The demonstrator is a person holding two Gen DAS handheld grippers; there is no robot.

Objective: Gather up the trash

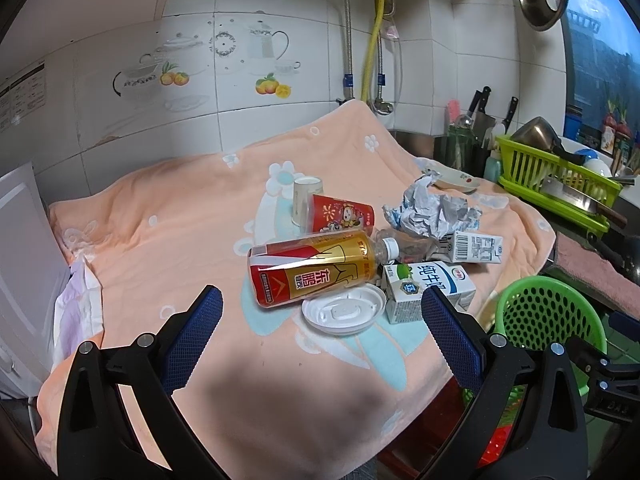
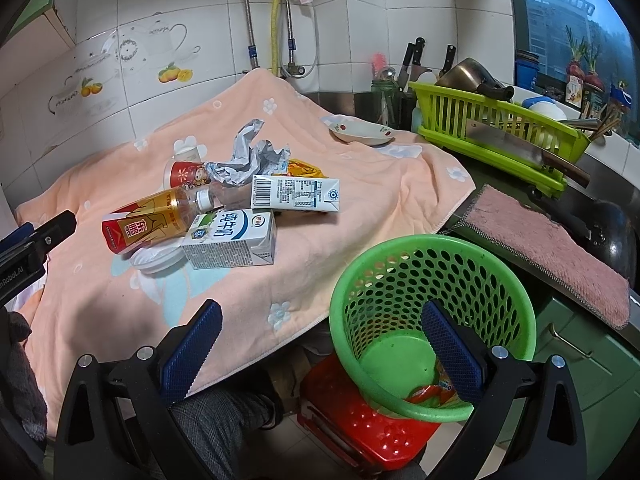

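Note:
A pile of trash lies on the peach towel [image 1: 168,220]: a red-gold bottle [image 1: 312,266] on its side, a white plastic lid [image 1: 343,312], two milk cartons [image 1: 428,290] [image 1: 474,247], a red paper cup [image 1: 342,214], a beige cup [image 1: 306,198] and crumpled foil [image 1: 430,210]. My left gripper [image 1: 322,334] is open and empty, just short of the lid. My right gripper [image 2: 320,346] is open and empty, above the rim of the green basket [image 2: 432,304], which holds a red wrapper [image 2: 434,394]. The bottle [image 2: 154,216] and cartons [image 2: 232,240] lie left of the basket.
A red stool [image 2: 360,428] carries the basket. A pink cloth [image 2: 548,248] lies on the counter to the right. A lime dish rack [image 2: 496,128] with a cleaver, a knife holder [image 2: 412,68] and a small dish [image 2: 362,132] stand behind. A white cabinet [image 1: 24,264] is at left.

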